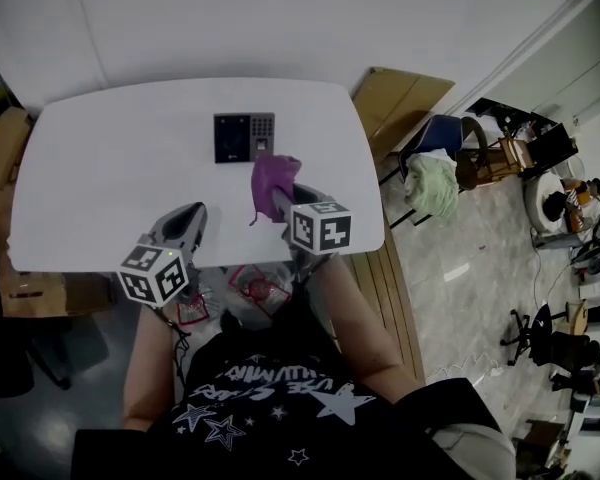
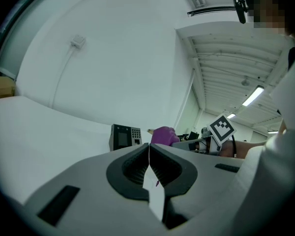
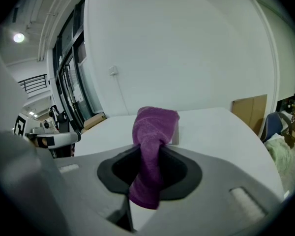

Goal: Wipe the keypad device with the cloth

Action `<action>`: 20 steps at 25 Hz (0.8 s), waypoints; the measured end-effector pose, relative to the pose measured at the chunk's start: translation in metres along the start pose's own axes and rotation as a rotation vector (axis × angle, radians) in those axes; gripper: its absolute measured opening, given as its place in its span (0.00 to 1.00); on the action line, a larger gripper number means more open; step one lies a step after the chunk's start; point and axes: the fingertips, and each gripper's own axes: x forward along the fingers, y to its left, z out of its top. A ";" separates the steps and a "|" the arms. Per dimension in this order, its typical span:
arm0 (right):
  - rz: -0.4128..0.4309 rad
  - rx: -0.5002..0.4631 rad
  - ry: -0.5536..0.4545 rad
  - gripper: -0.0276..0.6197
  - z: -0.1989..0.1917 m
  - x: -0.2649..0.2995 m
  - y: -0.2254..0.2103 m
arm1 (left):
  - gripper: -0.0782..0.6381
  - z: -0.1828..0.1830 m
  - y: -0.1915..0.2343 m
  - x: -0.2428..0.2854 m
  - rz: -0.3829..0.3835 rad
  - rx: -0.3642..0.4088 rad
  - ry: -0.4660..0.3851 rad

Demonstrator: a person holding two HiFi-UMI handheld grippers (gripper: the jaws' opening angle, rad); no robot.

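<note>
The cloth (image 1: 273, 178) is clamped in the right gripper (image 1: 286, 205), just below the keypad (image 1: 244, 136) at upper centre; the left gripper (image 2: 149, 155) is closed, empty. The bunched end should be pressed lightly and swept across it.

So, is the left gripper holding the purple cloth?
No, the right gripper pinches the purple cloth; the left gripper is shut, empty.

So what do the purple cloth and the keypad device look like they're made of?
Purple cloth: soft, terry-like fabric, matte; its fuzzy nap and limp drape show it. Keypad device: probably hard dark plastic, smooth casing, though too small to be sure.
</note>
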 end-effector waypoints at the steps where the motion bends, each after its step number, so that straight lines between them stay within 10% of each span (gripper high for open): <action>1: -0.003 0.003 -0.001 0.19 -0.002 -0.003 0.003 | 0.12 -0.002 0.000 -0.002 -0.006 -0.001 0.005; 20: 0.052 0.015 -0.024 0.19 -0.019 -0.046 0.029 | 0.12 -0.017 -0.035 -0.018 0.003 -0.002 0.018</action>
